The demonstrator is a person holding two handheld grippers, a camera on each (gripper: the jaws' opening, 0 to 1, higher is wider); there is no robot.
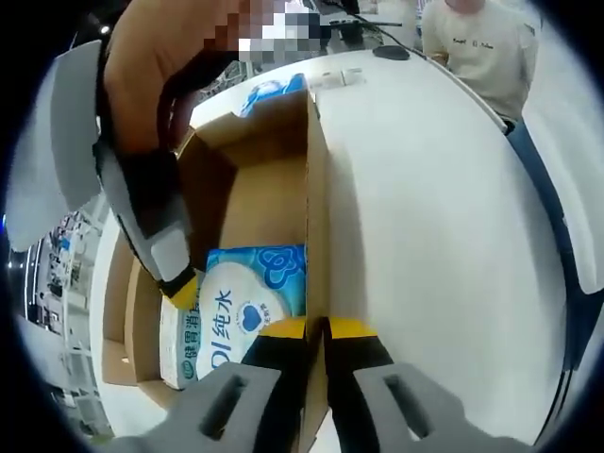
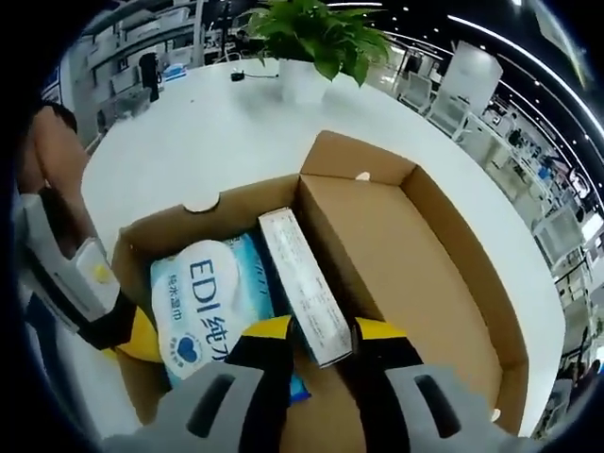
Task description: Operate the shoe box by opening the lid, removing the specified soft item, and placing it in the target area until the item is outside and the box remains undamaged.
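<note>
I am holding my left gripper (image 1: 316, 330) at the rim of the open shoe box (image 1: 316, 189), its jaws nearly together astride the box's cardboard side wall; whether they are actually pinching it I cannot tell. I am holding my right gripper (image 2: 321, 330) inside the box (image 2: 396, 255), jaws narrowly apart around the near end of a slim white carton (image 2: 300, 283); they are not clearly pressing it. The soft item, a blue-and-white pack of wet wipes (image 2: 203, 307), is lying flat in the box, touching the carton's side. The box is sitting on the white bench (image 2: 198, 132), lid folded back. A potted plant (image 2: 316, 38) is standing at the bench's far edge.
</note>
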